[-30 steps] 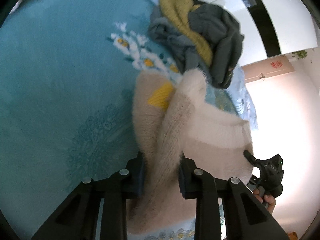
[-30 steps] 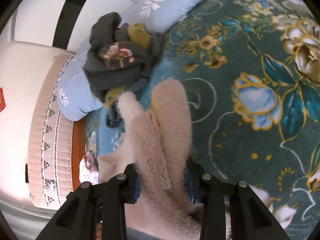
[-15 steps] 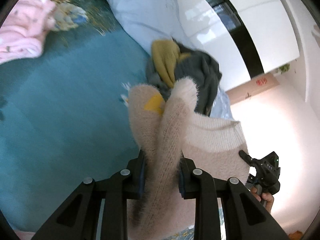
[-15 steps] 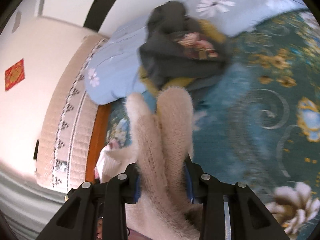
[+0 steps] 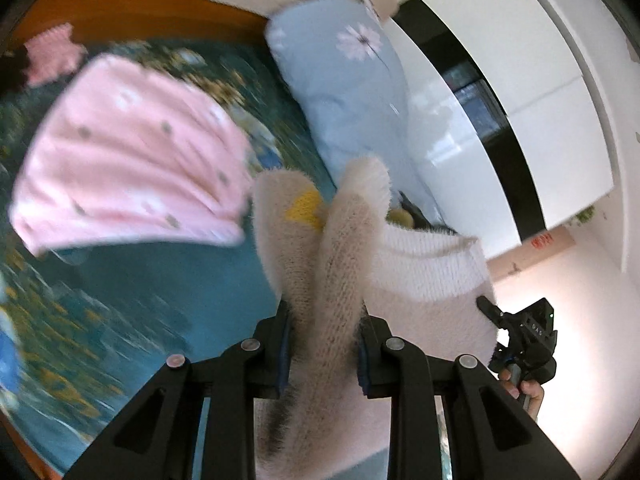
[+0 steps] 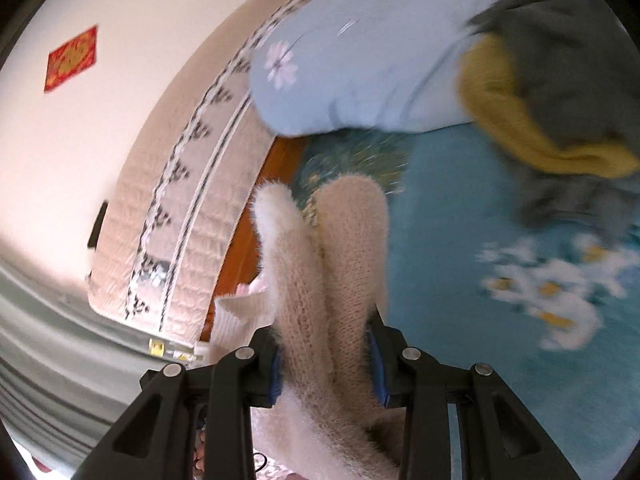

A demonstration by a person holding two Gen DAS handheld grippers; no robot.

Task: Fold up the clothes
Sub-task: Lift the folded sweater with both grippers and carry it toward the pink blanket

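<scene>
Above teal floral bedding [image 5: 132, 280], the fuzzy beige sweater [image 5: 332, 264] hangs lifted between both tools, left gripper [image 5: 323, 344] and right gripper [image 6: 326, 354] each clamped on a bunched fold whose length runs forward past the fingertips.

Left gripper [image 5: 323, 344] clamped on a thick fold of the fuzzy sweater [image 5: 332, 264], black fingers [image 5: 267, 354] pressed against the knit on both sides, blue pads just showing at the inner faces. Right gripper [image 6: 327, 364] likewise closed on a bunched fold of the same sweater, fabric standing up between the jaws and spilling down over the base. Both held raised above the bed, pointing toward the headboard end. Seen from the left wrist: the right gripper off to the right, a bare hand [image 5: 527, 393] wrapped around its handle, fingertips visible below the black body.
</scene>
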